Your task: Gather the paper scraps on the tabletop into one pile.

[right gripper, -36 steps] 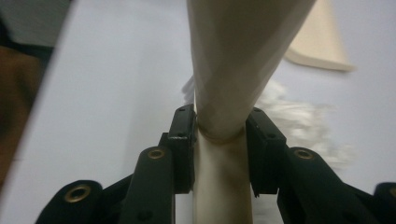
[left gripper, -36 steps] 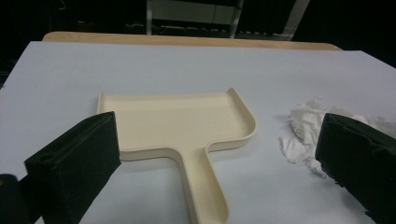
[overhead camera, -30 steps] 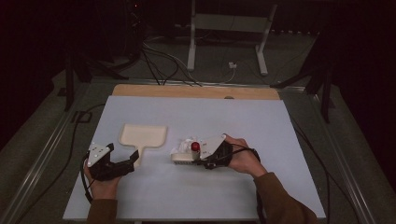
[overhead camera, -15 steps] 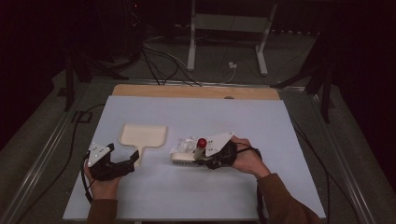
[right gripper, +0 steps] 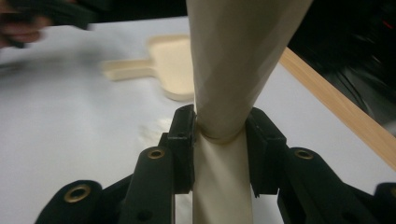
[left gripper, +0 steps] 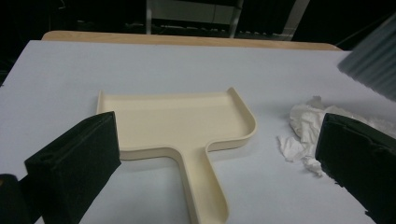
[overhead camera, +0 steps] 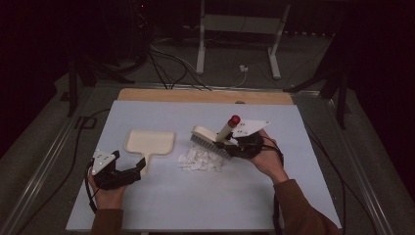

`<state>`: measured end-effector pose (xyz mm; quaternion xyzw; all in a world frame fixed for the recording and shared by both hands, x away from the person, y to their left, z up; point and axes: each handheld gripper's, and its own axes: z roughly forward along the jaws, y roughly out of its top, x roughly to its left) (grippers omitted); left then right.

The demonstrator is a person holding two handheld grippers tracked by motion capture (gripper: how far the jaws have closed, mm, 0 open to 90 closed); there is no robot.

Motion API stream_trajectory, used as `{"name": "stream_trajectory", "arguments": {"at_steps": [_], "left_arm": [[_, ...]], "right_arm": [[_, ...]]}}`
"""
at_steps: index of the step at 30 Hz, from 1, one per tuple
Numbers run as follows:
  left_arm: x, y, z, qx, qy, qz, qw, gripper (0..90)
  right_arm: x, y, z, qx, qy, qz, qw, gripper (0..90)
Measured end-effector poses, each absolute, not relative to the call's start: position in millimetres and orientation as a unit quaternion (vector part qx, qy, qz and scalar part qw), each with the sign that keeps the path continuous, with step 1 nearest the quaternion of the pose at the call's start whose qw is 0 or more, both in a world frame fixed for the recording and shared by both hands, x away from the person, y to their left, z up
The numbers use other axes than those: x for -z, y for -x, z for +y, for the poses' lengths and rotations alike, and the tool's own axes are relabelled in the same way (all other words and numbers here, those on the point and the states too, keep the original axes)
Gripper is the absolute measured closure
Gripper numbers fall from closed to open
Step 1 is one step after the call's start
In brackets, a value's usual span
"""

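Note:
A cream brush [overhead camera: 209,138] with a red-tipped handle hangs tilted above the table, bristles down, just past a small heap of white paper scraps [overhead camera: 199,159]. My right gripper [overhead camera: 227,142] is shut on its handle; in the right gripper view the two pads clamp the cream handle [right gripper: 219,140] from both sides. A cream dustpan [overhead camera: 149,143] lies flat at the left, handle toward the person. My left gripper [overhead camera: 128,173] rests by that handle, open, and in the left gripper view the dustpan [left gripper: 177,123] lies between the wide-apart pads [left gripper: 77,161]. The scraps [left gripper: 303,133] lie right of it.
The pale table [overhead camera: 161,205] has a wooden strip [overhead camera: 205,96] along its far edge. Beyond it are cables and a white metal stand [overhead camera: 240,34] on the dark floor. Grey brush bristles [left gripper: 373,60] show at the top right of the left gripper view.
My right gripper has lifted the brush up and to the right, off the paper scraps, which now lie uncovered. The left gripper has stayed put.

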<state>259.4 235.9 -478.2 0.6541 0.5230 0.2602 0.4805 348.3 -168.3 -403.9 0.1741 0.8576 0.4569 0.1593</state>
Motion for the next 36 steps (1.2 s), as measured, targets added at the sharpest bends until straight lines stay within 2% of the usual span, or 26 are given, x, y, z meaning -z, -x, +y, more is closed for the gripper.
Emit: {"name": "stream_trajectory", "arguments": {"at_steps": [10,14,21,32,36], "left_arm": [[480,-260,236,-0.257,-0.654,0.526,0.479,0.6],[481,-260,237,-0.256,-0.655,0.526,0.479,0.6],[481,-259,238,-0.258,-0.653,0.527,0.479,0.6],[481,-261,236,-0.257,-0.655,0.527,0.477,0.6],[481,-260,237,-0.258,-0.654,0.528,0.477,0.6]], "right_arm": [[418,-368,-197,-0.378,-0.299,0.857,0.182,67.2],[425,-374,-208,-0.358,-0.340,0.853,0.167,67.3],[437,-381,-223,-0.309,-0.377,0.860,0.154,67.1],[440,-385,-226,-0.311,-0.383,0.856,0.152,66.6],[443,-387,-221,-0.317,-0.377,0.856,0.158,61.8]]}}
